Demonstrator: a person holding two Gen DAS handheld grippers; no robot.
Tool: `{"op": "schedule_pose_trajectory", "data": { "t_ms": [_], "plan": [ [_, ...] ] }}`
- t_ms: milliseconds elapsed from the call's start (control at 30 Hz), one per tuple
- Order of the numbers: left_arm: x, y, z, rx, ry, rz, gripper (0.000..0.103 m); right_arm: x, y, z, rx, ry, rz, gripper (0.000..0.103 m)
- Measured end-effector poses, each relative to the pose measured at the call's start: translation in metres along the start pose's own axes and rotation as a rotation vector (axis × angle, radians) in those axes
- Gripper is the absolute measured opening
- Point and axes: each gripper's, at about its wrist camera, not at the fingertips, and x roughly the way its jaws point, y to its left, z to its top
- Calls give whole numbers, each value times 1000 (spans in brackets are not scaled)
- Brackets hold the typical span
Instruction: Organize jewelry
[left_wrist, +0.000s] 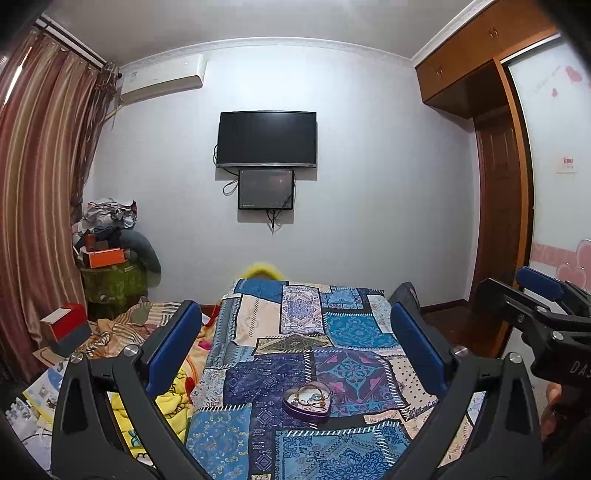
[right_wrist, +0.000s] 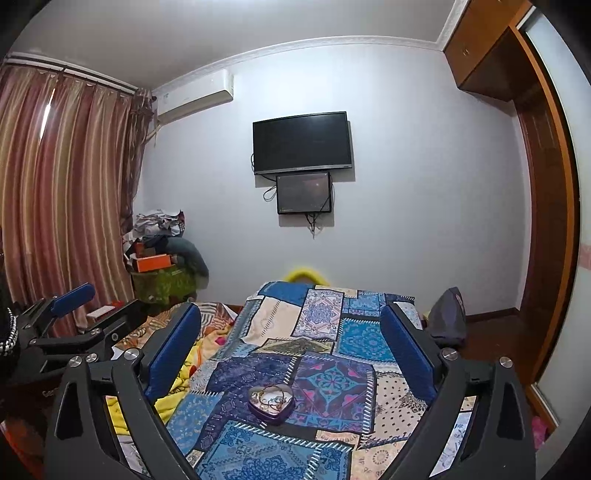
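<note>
A purple heart-shaped tin (left_wrist: 306, 400) sits open on the blue patchwork bedspread (left_wrist: 314, 332), with a tangle of gold chains and bracelets (left_wrist: 310, 397) inside. It also shows in the right wrist view (right_wrist: 271, 400) with the jewelry (right_wrist: 271, 397) in it. My left gripper (left_wrist: 295, 321) is open and empty, held above and behind the tin. My right gripper (right_wrist: 291, 321) is open and empty too, also short of the tin. The right gripper shows at the left view's right edge (left_wrist: 535, 295), and the left gripper at the right view's left edge (right_wrist: 70, 299).
The bed (right_wrist: 321, 362) fills the foreground; a yellow blanket (left_wrist: 170, 398) lies crumpled on its left. A red box (left_wrist: 64, 321) and a cluttered pile (left_wrist: 107, 243) stand left by the curtains (left_wrist: 37, 184). A TV (left_wrist: 266, 138) hangs on the far wall; wardrobe (left_wrist: 495, 166) at right.
</note>
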Motion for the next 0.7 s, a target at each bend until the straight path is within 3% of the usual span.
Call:
{"op": "schedule_pose_trajectory", "data": {
  "t_ms": [700],
  "plan": [
    [2,1,-2,-5,5,-2,103,2,-4,0,7,16,-8,97]
  ]
}}
